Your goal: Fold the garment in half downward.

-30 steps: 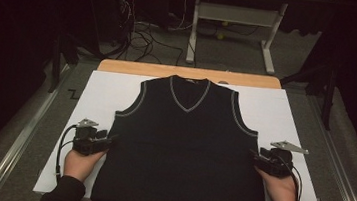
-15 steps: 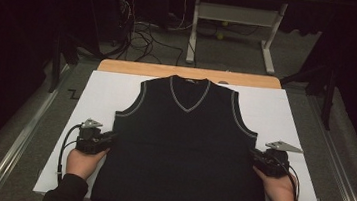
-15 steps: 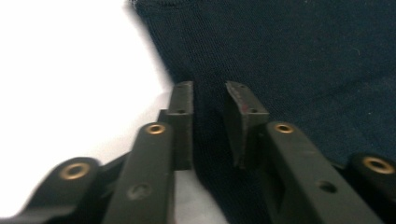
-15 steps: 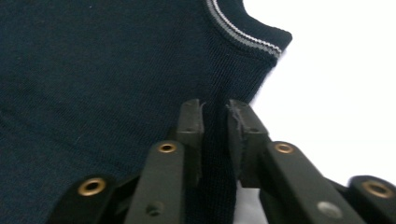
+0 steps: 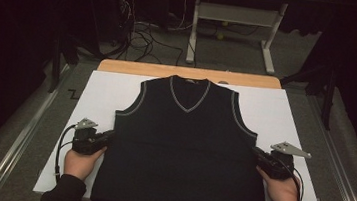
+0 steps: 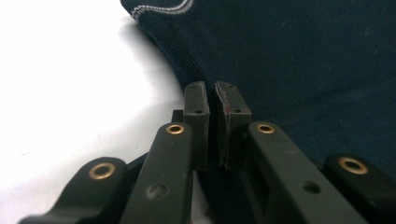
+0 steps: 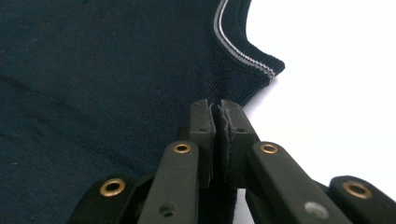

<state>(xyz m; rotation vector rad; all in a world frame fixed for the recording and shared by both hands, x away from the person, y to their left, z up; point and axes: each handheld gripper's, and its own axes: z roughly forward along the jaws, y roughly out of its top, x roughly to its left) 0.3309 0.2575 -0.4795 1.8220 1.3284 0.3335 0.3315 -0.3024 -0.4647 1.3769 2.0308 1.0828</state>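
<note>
A dark navy knit vest with grey-striped neck and armhole trim lies flat on a white board. My left gripper sits at the vest's left side edge, below the armhole. Its jaws have just been closing, and in the left gripper view my left gripper is shut on a fold of the vest. My right gripper mirrors it at the right side edge. Its jaws have just been closing too, and my right gripper pinches the vest near the armhole trim.
The white board lies on a wooden table. Metal rails run along both sides of it. Behind the table stand a desk frame and loose cables on the floor. Bare white board shows left and right of the vest.
Both grippers' jaws have closed on the vest's side edges. The hands have stayed almost where they were.
</note>
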